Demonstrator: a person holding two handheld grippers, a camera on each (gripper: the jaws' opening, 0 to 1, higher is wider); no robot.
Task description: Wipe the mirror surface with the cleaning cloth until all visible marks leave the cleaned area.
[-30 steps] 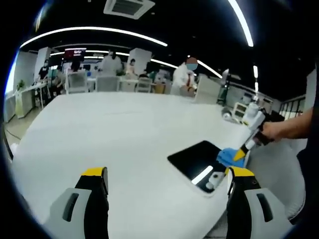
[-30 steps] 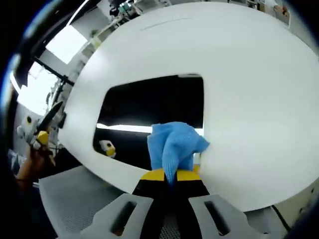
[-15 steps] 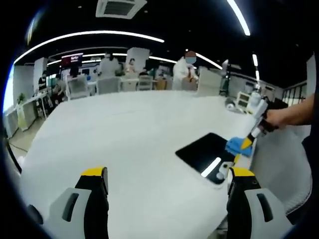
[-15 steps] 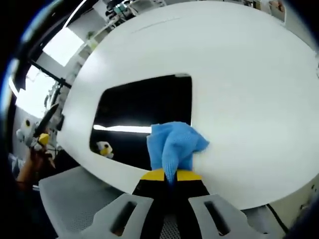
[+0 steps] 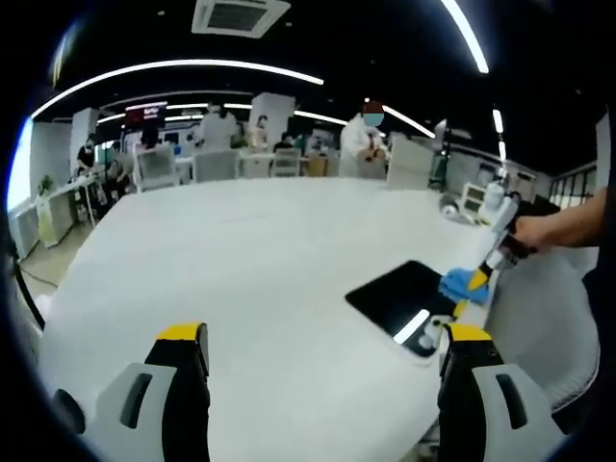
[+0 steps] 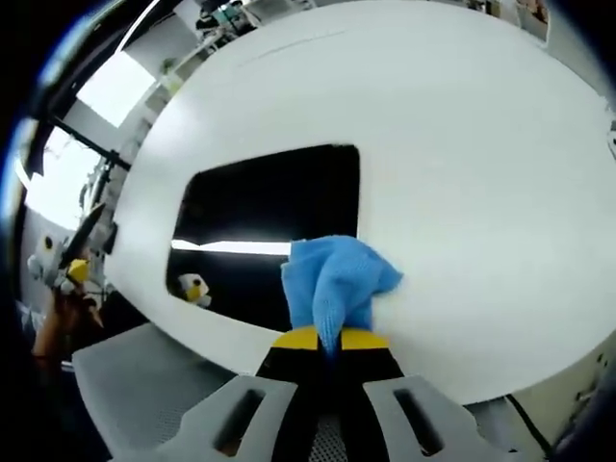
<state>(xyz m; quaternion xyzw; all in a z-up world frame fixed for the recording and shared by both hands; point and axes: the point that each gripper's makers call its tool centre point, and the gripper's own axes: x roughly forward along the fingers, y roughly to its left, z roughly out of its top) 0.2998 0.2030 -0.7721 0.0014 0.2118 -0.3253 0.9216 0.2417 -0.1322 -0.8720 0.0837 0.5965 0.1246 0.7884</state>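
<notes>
At the near edge of a broad white counter (image 6: 481,192), the right claw (image 6: 330,339) is clamped tight on a bunched blue cleaning cloth (image 6: 335,287), its yellow-tipped jaws closed together with the fabric rising between them. That cloth rests on the near right corner of a dark rectangular mirror (image 6: 274,207) lying flat on the counter, partly over the glass and partly over the white surface beside it. A bright strip of ceiling light is reflected across the mirror's lower part, and a small reflection of the tool sits near its lower left corner. From the left gripper view, the left claw (image 5: 327,346) hangs wide open and holds nothing, its two jaws far apart above the counter (image 5: 241,250). Beyond them to the right, the mirror (image 5: 404,294) lies near the counter's edge, the cleaning cloth (image 5: 462,281) on its far corner under the right claw (image 5: 479,277), gripped by a hand (image 5: 539,233). Farther back, people (image 5: 366,135) stand among office desks under curved ceiling lights (image 5: 183,65).
</notes>
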